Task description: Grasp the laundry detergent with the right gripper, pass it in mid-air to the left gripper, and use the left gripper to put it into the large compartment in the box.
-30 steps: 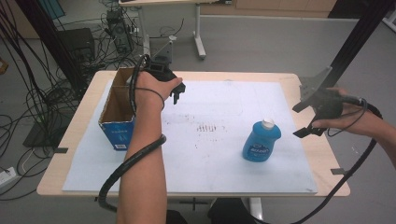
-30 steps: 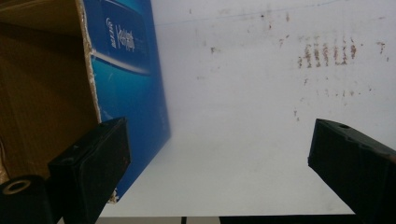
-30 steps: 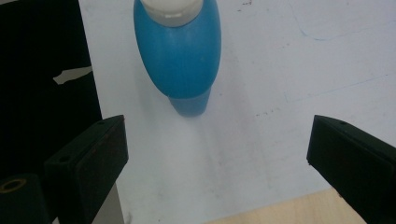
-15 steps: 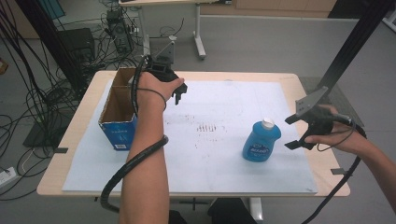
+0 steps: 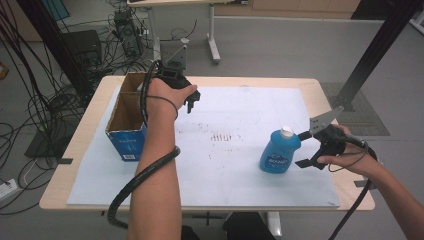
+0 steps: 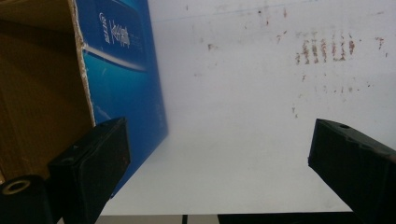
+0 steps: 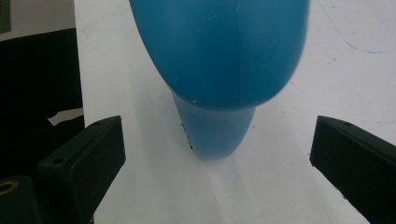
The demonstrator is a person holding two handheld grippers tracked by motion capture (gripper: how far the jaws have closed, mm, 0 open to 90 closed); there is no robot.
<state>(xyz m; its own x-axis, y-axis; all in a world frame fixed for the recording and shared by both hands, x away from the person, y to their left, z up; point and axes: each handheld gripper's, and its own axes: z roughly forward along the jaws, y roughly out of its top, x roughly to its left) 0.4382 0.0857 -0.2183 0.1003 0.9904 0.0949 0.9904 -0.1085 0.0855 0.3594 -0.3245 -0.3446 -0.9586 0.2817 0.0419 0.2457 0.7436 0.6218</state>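
Bottle [image 5: 280, 152], blue with a white cap, stands on the white sheet [image 5: 240, 165] toward its right; its top is cut off in the right gripper view. Right gripper [image 5: 306, 149] gapes just beside it, untouching. Left gripper [image 5: 192, 100] hangs wide beside the cardboard box [image 5: 125, 132].

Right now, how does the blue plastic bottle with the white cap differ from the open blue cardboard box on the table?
The blue plastic bottle with the white cap is rounded and capped shut; the open blue cardboard box is straight-sided, with its brown inside showing. The bottle stands near the table's right side, just ahead of the open right hand-held gripper; the box sits at the left edge, beside the left hand-held gripper. Both are blue, upright, and rest on the white sheet.
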